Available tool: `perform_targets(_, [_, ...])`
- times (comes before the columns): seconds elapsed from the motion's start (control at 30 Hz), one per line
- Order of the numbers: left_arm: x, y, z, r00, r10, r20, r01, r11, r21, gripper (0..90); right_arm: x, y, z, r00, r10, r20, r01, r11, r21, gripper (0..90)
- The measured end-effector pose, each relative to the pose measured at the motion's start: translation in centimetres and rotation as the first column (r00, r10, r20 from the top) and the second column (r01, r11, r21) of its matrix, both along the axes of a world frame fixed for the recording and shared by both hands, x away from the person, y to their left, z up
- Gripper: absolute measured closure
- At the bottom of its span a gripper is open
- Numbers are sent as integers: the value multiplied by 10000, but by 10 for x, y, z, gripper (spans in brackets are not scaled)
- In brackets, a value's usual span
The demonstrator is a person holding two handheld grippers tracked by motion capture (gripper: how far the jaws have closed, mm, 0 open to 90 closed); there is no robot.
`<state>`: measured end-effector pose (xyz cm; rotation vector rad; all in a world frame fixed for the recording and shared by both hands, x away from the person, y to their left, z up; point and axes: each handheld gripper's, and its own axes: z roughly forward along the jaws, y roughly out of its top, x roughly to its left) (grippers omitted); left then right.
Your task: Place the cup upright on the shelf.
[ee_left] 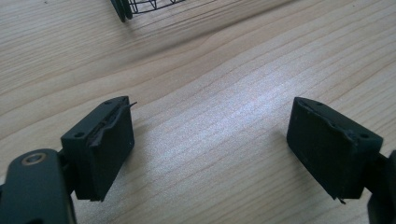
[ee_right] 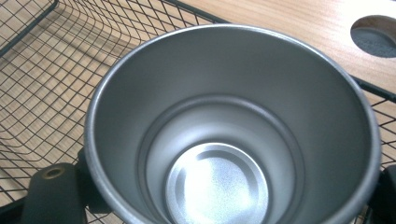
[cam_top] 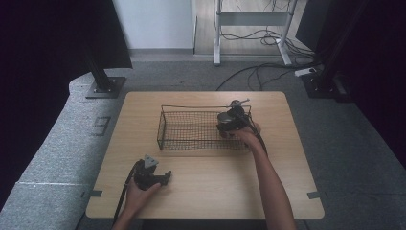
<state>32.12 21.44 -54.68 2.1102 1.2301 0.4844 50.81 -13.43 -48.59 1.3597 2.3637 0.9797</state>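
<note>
While the person sits at the wooden counter (cam_top: 206,187), here is what shows:

Right gripper: the right gripper (cam_top: 233,120) is over the right end of the wire basket (cam_top: 189,128). Its jaws sit on both sides of a metal cup (ee_right: 233,135) and are clamped on it.

Cup: the metal cup is shiny and grey. It stands with its open top up, and in the right gripper view you look straight down into it. Its round bottom shines. It is inside the basket area, at the right end. I cannot tell if it touches the basket floor.

Basket: the wire basket is black and has a thin mesh. It sits in the middle of the counter, a bit toward the far side.

Left gripper: the left gripper (ee_left: 210,149) is near the front left of the counter, well apart from the basket. Its jaws are wide apart with only bare wood between them. It rests low by the counter in the person's left hand (cam_top: 139,194).

Basket corner: a corner of the basket (ee_left: 140,7) peeks in at the top of the left gripper view.
</note>
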Motion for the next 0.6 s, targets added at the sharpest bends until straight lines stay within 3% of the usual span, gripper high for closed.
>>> perform_targets(0.6, [0,0,0,10000,-24,1,24,10000,1,149,4,5,-4,9986,19,-527,-55,9977,-683,175])
